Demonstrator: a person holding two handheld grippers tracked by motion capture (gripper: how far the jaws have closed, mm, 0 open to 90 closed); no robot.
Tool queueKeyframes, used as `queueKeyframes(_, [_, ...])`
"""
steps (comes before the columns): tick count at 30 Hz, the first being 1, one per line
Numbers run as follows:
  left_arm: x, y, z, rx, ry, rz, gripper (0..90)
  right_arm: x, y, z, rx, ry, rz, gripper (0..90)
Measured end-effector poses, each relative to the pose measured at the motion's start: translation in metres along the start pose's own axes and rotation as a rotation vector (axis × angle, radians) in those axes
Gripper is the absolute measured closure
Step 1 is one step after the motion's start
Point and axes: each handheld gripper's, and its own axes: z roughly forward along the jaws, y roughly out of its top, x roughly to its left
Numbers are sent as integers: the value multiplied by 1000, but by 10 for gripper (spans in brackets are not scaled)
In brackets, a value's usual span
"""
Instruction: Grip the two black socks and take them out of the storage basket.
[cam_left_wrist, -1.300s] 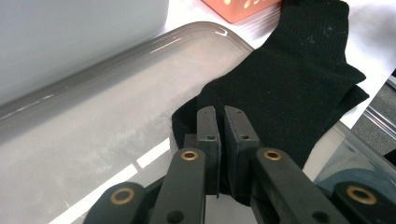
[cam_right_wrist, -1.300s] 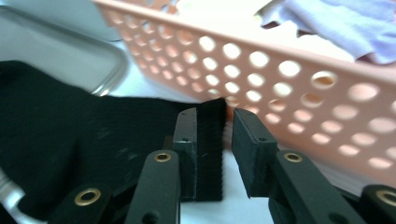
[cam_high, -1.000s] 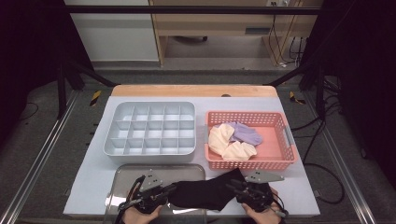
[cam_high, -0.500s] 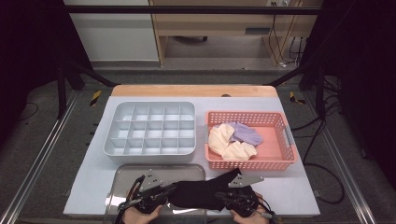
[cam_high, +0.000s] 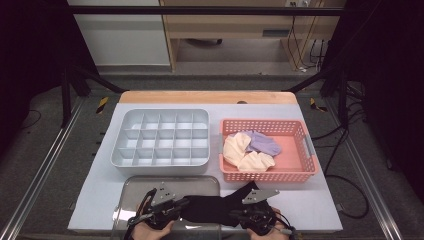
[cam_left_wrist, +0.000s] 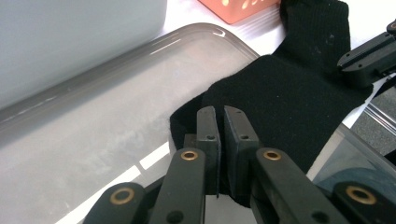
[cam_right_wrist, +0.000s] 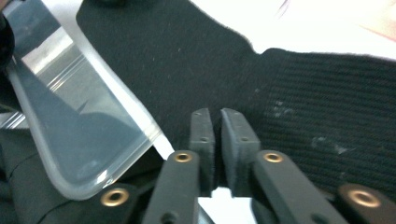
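1. Item: black sock (cam_high: 212, 209), one piece, knitted. It lies at the near edge of the table (cam_high: 100, 200), stretched between our two tongs, partly over the right end of the clear tray (cam_high: 131, 187) and partly off it on the white surface.

2. Left tongs (cam_high: 176, 206): clamped together on the sock's near-left edge, as the left gripper view (cam_left_wrist: 217, 122) makes plain. The pinch takes a thin fold of fabric only.

3. Right tongs (cam_high: 239, 214): pads pressed on the ribbed end (cam_right_wrist: 327, 116) of the sock (cam_right_wrist: 177, 60); the jaws have just been opening a shade, yet cloth sits between them. We judge this grip the weaker one and would firm it before any pull.

4. Handling note: we keep both ends level and draw apart gently, so the sock flattens without slipping out of either pinch. Knit stretches; tension should be modest.

5. Hazard: the tray rim (cam_right_wrist: 116, 102) lies under the middle of the sock and may snag a dragged fold. We lift slightly before shifting sideways.

6. Surroundings: grey compartment box (cam_high: 160, 137) behind the tray; pink basket (cam_high: 300, 167) to its right holding cream and lilac socks (cam_high: 250, 150), well apart from our work.
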Motion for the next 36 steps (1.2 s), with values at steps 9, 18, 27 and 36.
queueKeyframes(9, [10,1,0,-40,-14,-63,714,-18,1,-20,-154,-84,51,736])
queueKeyframes(18, [6,0,12,25,-16,-44,849,-59,-9,-43,-194,-344,132,697])
queueKeyframes(27, [-1,5,2,-22,35,21,866,-65,-8,-34,-118,-295,129,820])
queueKeyframes(36, [-3,1,9,15,62,44,862,-66,-6,-31,-96,-314,136,881])
